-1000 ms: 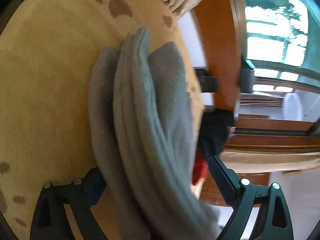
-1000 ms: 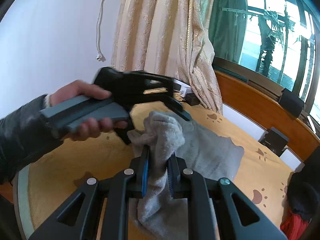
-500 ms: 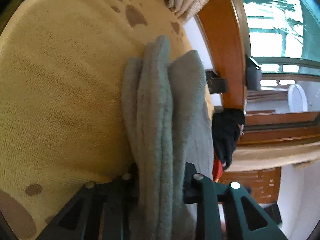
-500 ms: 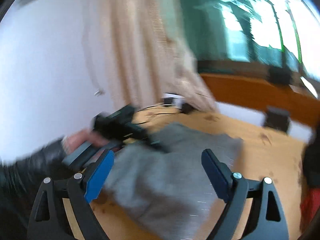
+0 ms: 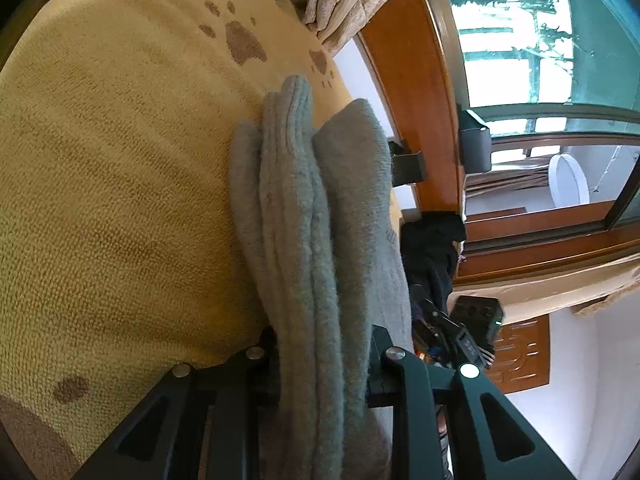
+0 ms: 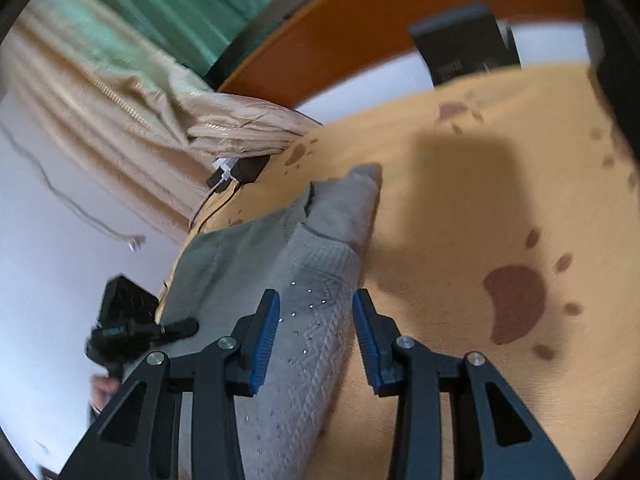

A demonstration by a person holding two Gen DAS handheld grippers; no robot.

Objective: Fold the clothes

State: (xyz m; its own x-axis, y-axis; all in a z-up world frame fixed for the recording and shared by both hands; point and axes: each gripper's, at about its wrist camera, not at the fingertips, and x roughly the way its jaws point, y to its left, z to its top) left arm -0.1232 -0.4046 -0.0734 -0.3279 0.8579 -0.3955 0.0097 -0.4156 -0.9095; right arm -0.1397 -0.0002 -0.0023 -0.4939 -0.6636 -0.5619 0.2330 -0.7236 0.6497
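Observation:
A grey knit garment (image 5: 304, 216) lies bunched in thick folds on a yellow paw-print blanket (image 5: 112, 184). My left gripper (image 5: 320, 360) is shut on the garment's folds near the blanket. In the right wrist view the same grey garment (image 6: 312, 280) runs between the blue pads (image 6: 266, 332) of my right gripper (image 6: 316, 332). Its jaws stand apart on either side of the cloth and do not pinch it. The left gripper's black body (image 6: 128, 320) shows at the garment's left edge.
An orange wooden bed frame (image 5: 420, 92) borders the blanket, with a window behind it. Beige curtains (image 6: 132, 120) hang by a white wall. A black power strip with cables (image 6: 240, 170) lies at the blanket's edge. Dark clothing (image 5: 432, 248) lies beyond the garment.
My left gripper has closed on the grey garment. My right gripper let go of it, opened wide, then swung round and now straddles the garment's edge with narrower jaws.

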